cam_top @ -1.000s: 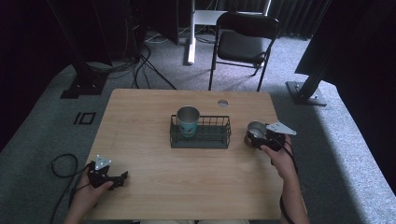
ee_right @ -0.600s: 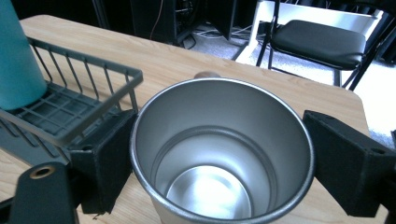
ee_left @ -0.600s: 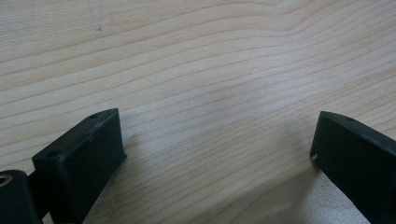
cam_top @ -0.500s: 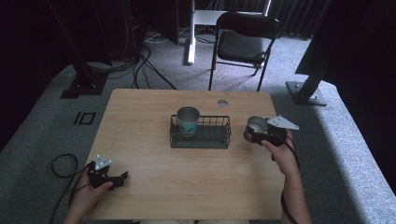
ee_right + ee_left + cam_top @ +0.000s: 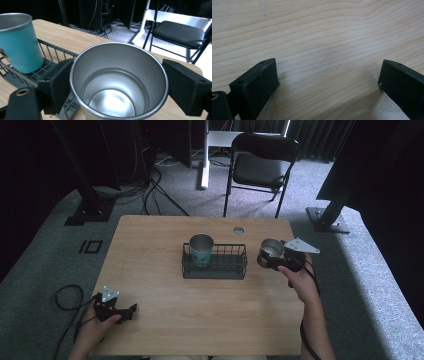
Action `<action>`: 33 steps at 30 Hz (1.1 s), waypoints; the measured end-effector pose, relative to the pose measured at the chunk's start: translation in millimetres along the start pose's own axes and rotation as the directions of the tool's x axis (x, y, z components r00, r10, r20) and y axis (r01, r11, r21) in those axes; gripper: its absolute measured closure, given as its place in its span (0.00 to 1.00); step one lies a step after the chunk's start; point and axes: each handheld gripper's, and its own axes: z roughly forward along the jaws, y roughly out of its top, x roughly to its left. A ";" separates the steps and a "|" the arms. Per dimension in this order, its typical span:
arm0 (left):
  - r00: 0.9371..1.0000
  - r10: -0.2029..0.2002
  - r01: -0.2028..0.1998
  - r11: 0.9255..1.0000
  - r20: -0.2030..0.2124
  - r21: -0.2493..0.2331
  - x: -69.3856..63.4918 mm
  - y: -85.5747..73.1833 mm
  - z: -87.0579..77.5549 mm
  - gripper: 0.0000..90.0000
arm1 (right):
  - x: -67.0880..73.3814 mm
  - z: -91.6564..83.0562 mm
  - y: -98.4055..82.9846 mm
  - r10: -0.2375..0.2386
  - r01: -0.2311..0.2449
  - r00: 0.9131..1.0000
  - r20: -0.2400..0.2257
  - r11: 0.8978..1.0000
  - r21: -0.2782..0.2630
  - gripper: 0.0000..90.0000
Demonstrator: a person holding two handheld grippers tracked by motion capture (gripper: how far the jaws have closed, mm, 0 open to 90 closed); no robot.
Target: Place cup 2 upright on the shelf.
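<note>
A: Where is the steel cup (image 5: 118,82)?

B: Clamped between the right gripper (image 5: 278,258)'s jaws, just right of the wire basket (image 5: 215,269), mouth open; its base is cut off in the right gripper view.

A: The teal cup (image 5: 201,249)?

B: Standing in the basket's left end.

A: And the left gripper (image 5: 329,82)?

B: Jaws wide apart, gripping nothing, over bare table (image 5: 319,32) at the near left.

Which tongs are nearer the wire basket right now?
Right. The right tongs, shut on a steel cup, sit just beside the wire basket; the left tongs rest far off near the table's front-left edge.
</note>
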 end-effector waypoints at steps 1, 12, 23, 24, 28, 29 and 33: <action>1.000 0.000 0.000 1.000 0.000 0.000 0.0 0.0 0.0 0.04 | 0.7 0.0 1.8 -0.005 0.005 1.000 -0.001 1.000 -0.001 0.15; 1.000 0.002 -0.002 1.000 -0.001 0.000 0.1 0.0 0.0 0.04 | 13.0 2.1 20.3 -0.034 0.033 0.999 -0.037 0.999 -0.027 0.15; 1.000 0.000 0.000 1.000 0.000 -0.001 0.0 0.0 0.1 0.04 | 30.9 10.4 35.1 -0.061 0.057 0.995 -0.075 0.997 -0.044 0.15; 1.000 0.001 -0.001 1.000 -0.001 -0.001 0.0 0.0 0.0 0.04 | 32.7 11.3 36.7 -0.064 0.061 0.995 -0.077 0.997 -0.046 0.15; 1.000 0.002 -0.002 1.000 -0.001 -0.001 0.1 0.0 0.0 0.04 | 38.7 14.2 41.1 -0.077 0.073 0.993 -0.089 0.996 -0.048 0.15; 1.000 0.002 -0.002 1.000 -0.001 0.000 0.2 0.0 0.0 0.04 | 40.7 15.4 42.5 -0.083 0.079 0.992 -0.093 0.996 -0.048 0.15; 1.000 0.001 -0.001 1.000 0.000 -0.001 0.1 0.0 0.0 0.04 | 51.4 21.6 49.2 -0.103 0.098 0.988 -0.113 0.994 -0.050 0.15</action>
